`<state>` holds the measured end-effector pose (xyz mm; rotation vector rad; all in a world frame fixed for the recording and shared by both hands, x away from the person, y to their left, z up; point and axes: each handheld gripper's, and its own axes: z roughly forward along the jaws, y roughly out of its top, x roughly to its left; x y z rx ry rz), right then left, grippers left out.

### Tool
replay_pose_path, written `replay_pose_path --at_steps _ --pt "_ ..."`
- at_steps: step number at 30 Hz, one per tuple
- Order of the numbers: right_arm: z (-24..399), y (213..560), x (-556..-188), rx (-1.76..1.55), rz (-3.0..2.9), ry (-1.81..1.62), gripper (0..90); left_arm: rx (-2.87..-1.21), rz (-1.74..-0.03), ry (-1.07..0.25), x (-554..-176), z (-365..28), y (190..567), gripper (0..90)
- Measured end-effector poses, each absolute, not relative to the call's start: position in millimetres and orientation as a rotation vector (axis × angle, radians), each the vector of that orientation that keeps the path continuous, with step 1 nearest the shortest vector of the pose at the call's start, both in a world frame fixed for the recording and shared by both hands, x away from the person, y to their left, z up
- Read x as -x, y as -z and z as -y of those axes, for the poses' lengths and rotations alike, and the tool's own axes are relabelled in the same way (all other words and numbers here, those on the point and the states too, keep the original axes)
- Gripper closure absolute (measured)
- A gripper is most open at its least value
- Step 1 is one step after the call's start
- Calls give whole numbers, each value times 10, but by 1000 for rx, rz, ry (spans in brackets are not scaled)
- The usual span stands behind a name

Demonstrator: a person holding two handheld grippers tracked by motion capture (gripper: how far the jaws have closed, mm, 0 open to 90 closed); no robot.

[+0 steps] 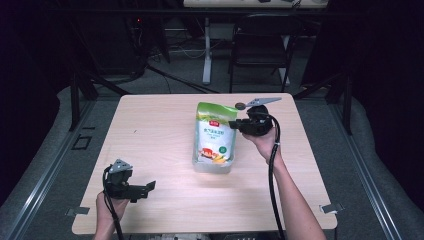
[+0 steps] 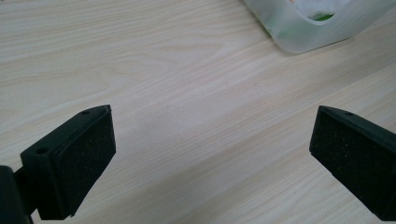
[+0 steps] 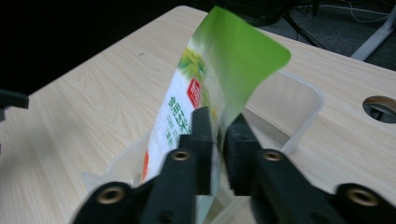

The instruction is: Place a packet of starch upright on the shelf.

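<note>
One glossy flat pouch point(image 3: 205, 88) in clear rigid plastic tub point(image 3: 299, 107).

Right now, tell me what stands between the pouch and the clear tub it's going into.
Nothing visible. The pouch stands upright inside the clear tub with the right gripper at its edge, one of the fingers on each side. The left gripper is apart, over bare table.

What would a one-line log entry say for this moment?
right gripper: around pouch edge | pouch: upright in clear tub | left gripper: open over table
</note>
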<state>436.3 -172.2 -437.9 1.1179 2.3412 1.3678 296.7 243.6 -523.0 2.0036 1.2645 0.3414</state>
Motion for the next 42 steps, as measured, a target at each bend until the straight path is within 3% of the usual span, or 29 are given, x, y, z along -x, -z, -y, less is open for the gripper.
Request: replay_pose_path --at_steps 1,4,6,7,11,34,38,42 --pt "1739 4343 -4365 -1139 -2325 -1385 759 -2008 -1259 -342 -2968 -2437 5229 3" --pt "1729 4300 -4358 -1121 -2321 -1387 755 -2009 -1254 -341 -2967 -2437 5229 3" --pt "1706 4257 -4341 -1118 -2314 -1352 792 -2007 -1256 -340 -2968 -2439 5230 3" --pt "1693 4234 -4328 -1124 -2297 -1344 870 -2005 -1261 -340 -2967 -2438 5231 3" --pt "1705 4231 -4323 -1139 -2304 -1319 899 -1981 -1251 -335 -2957 -2458 5214 2" --pt "1800 4362 -4296 -1190 -2299 -1289 900 -2000 -1256 -324 -2969 -2460 5241 3" --pt "1798 4344 -4282 -1180 -2302 -1294 860 -2002 -1255 -325 -2969 -2462 5240 3" --pt "1844 4301 -4256 -1174 -2306 -1283 757 -1996 -1260 -327 -2970 -2465 5245 3"
